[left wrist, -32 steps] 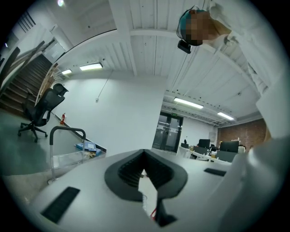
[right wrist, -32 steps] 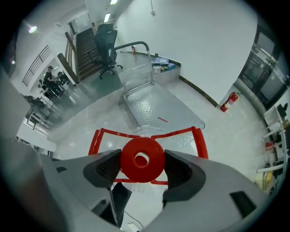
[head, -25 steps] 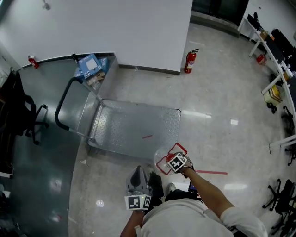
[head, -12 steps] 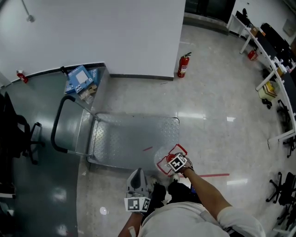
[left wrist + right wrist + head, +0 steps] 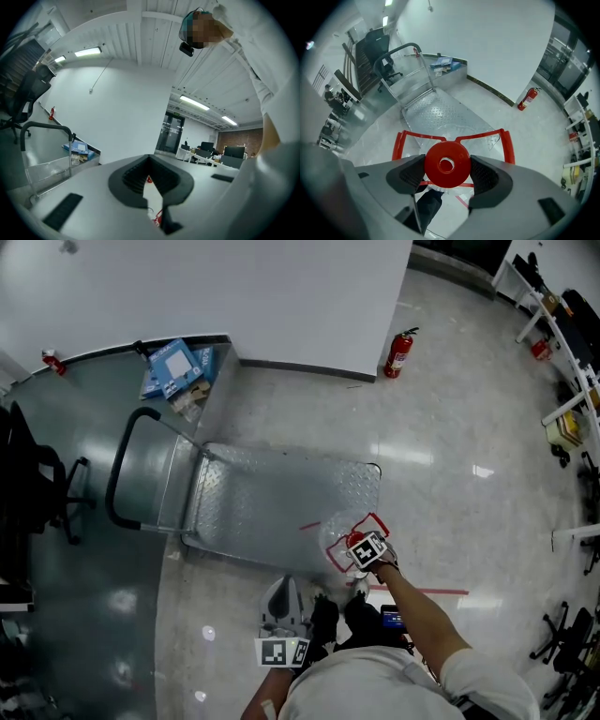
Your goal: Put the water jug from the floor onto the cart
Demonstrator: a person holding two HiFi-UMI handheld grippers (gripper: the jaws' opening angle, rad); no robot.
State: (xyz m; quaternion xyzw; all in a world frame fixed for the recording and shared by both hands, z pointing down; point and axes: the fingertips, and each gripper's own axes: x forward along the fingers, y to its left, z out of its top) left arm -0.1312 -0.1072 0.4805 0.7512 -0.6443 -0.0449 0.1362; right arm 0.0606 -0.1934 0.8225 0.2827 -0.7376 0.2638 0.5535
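Right tongs (image 5: 446, 165) clamped on the water jug (image 5: 336, 529) by its red cap (image 5: 446, 159), the jug at the cart's (image 5: 281, 498) five-o'clock corner; on the deck or short of it, can't tell. Left tongs (image 5: 149, 180) shut, empty, pointing up, so one smooth cap likely carries everything. It could slip out, or the jug could clip the deck edge.

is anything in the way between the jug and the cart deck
Nothing visible. The right gripper is shut on the water jug at its red cap, by the cart's near corner. The cart is bare except for a small flat red mark; its handle stands at the far end.
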